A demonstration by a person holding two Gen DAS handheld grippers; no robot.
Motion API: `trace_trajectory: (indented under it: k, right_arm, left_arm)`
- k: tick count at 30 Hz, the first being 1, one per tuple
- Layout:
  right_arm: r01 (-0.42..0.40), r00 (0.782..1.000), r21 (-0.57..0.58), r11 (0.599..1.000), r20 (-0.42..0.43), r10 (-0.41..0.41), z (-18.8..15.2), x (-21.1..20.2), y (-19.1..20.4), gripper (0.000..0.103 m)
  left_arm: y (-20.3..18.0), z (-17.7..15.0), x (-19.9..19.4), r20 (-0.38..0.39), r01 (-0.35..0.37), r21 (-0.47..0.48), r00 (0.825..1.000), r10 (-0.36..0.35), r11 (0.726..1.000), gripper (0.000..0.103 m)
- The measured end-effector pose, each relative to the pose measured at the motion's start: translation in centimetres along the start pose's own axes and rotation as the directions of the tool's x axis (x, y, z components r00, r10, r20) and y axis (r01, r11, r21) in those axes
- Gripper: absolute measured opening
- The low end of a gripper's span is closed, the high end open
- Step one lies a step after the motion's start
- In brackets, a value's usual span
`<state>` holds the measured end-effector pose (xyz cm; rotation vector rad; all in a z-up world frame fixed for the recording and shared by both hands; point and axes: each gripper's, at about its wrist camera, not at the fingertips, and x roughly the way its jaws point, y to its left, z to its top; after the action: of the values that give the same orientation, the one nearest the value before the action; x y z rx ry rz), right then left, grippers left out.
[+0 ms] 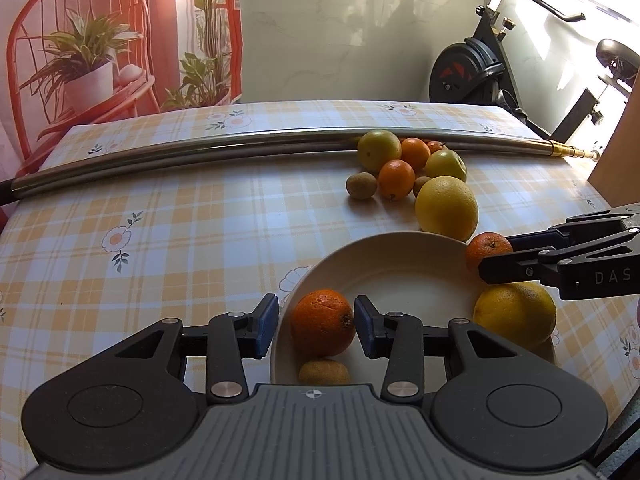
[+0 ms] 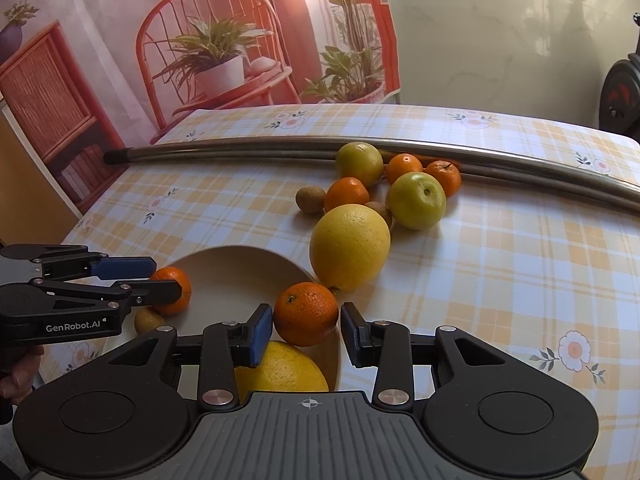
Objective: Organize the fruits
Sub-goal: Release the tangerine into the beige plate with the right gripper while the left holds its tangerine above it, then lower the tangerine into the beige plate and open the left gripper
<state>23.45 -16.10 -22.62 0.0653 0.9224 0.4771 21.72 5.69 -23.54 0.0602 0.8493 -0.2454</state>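
Left gripper [image 1: 316, 320]: jaws released, straddling an orange [image 1: 322, 328] that sat inside the bowl [image 1: 408, 276]. One pad touched its skin; the other stood just clear.

Right gripper [image 2: 306, 320]: jaws clenched on a mandarin [image 2: 306, 314], at the bowl's far rim.

Bowl, other contents: one kiwi [image 1: 323, 372] just beside the orange; one big yellow citrus [image 1: 514, 316] by the opposite wall.

Surface [image 1: 180, 248]: yellow-and-white checked cloth with printed flowers. A second yellow citrus [image 1: 446, 208] lay against the bowl's outside. Beyond it was a cluster of two green apples [image 1: 378, 150], small oranges [image 1: 396, 179] and a kiwi [image 1: 361, 186], resting near a long metal pole [image 1: 200, 152].

Room: a backdrop [image 1: 80, 60] printed with a red chair and potted plants; an exercise bike [image 1: 480, 68] by the pale wall; a hand [image 2: 16, 380] behind the left gripper.
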Motion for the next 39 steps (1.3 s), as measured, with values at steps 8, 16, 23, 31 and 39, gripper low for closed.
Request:
trace_trajectory:
  k: [8, 16, 23, 31, 39]
  right_arm:
    - [-0.001, 1.0, 0.0, 1.0, -0.001, 0.001, 0.02, -0.03, -0.04, 0.036]
    - [0.007, 1.0, 0.004, 1.0, 0.002, -0.007, 0.02, -0.22, -0.16, 0.036]
    - [0.007, 1.0, 0.005, 1.0, 0.003, -0.007, 0.03, -0.29, -0.26, 0.036]
    - [0.011, 1.0, 0.013, 1.0, 0.006, -0.011, 0.06, -0.4, -0.58, 0.036]
    - [0.014, 1.0, 0.019, 1.0, 0.01, -0.014, 0.05, -0.45, -0.72, 0.036]
  left_arm:
    - [0.01, -0.01, 0.03, 0.0, 0.0, -0.003, 1.0, 0.0, 1.0, 0.044]
    - [-0.03, -0.03, 0.08, -0.001, 0.0, -0.009, 1.0, 0.0, 1.0, 0.044]
    - [-0.12, -0.05, 0.08, -0.002, -0.002, -0.014, 1.0, 0.002, 1.0, 0.044]
    - [-0.1, -0.05, 0.09, -0.002, -0.002, -0.014, 1.0, 0.002, 1.0, 0.044]
    - [-0.02, 0.11, -0.08, 0.005, -0.004, -0.021, 1.0, 0.005, 1.0, 0.044]
